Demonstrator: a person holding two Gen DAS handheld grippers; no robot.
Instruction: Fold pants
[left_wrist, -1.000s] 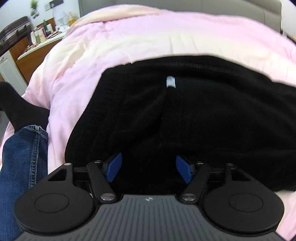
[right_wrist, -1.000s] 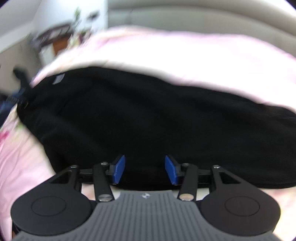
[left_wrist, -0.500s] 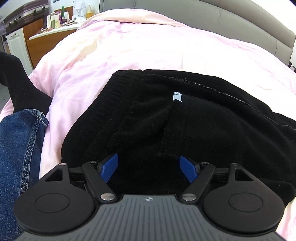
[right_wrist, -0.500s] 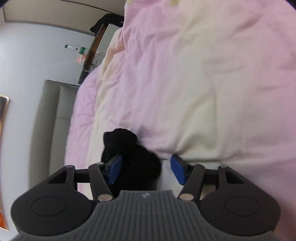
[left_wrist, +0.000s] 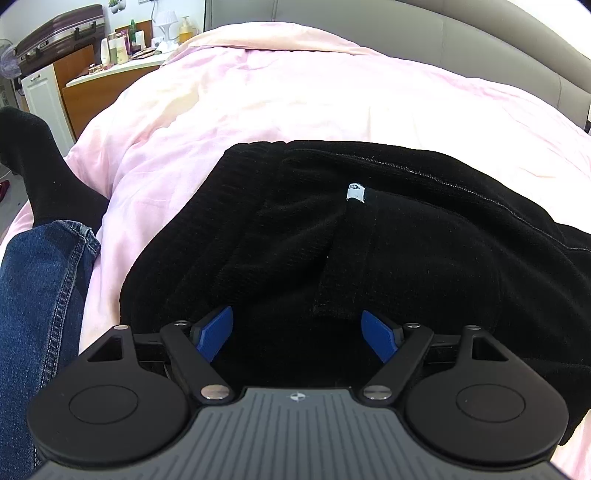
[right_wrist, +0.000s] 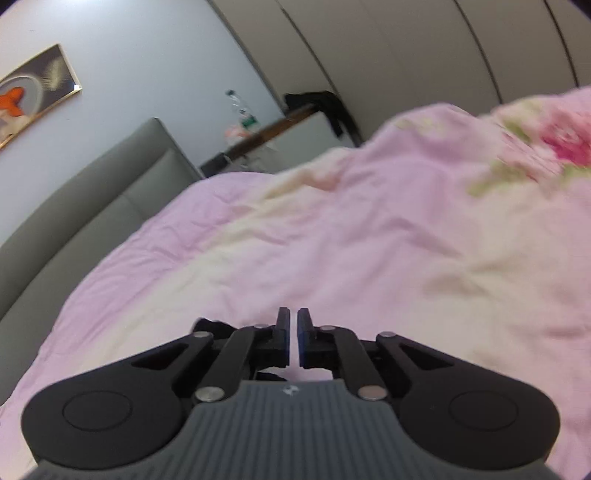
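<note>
The black pants (left_wrist: 369, 258) lie folded in a thick bundle on the pink duvet (left_wrist: 295, 92), a small white label (left_wrist: 355, 192) showing near the waistband. My left gripper (left_wrist: 296, 314) hovers over the near edge of the bundle. Its jaws are opening, and the blue pads (left_wrist: 216, 330) stand wide apart without pressing the cloth below them. In the right wrist view no pants appear. My right gripper (right_wrist: 293, 314) is shut with nothing between its fingers, above bare pink duvet (right_wrist: 332, 240).
A person's jeans leg (left_wrist: 37, 295) and black sock (left_wrist: 44, 177) rest at the bed's left edge. Beyond stand a counter with bottles (left_wrist: 122, 48) and a suitcase (left_wrist: 55, 33). The grey headboard (right_wrist: 92, 203), a wall picture (right_wrist: 33, 103) and a desk (right_wrist: 277, 133) show on the right.
My right gripper swung away from the pants toward the bare duvet and wall, and its jaws shut. The left jaws spread wider over the bundle.
</note>
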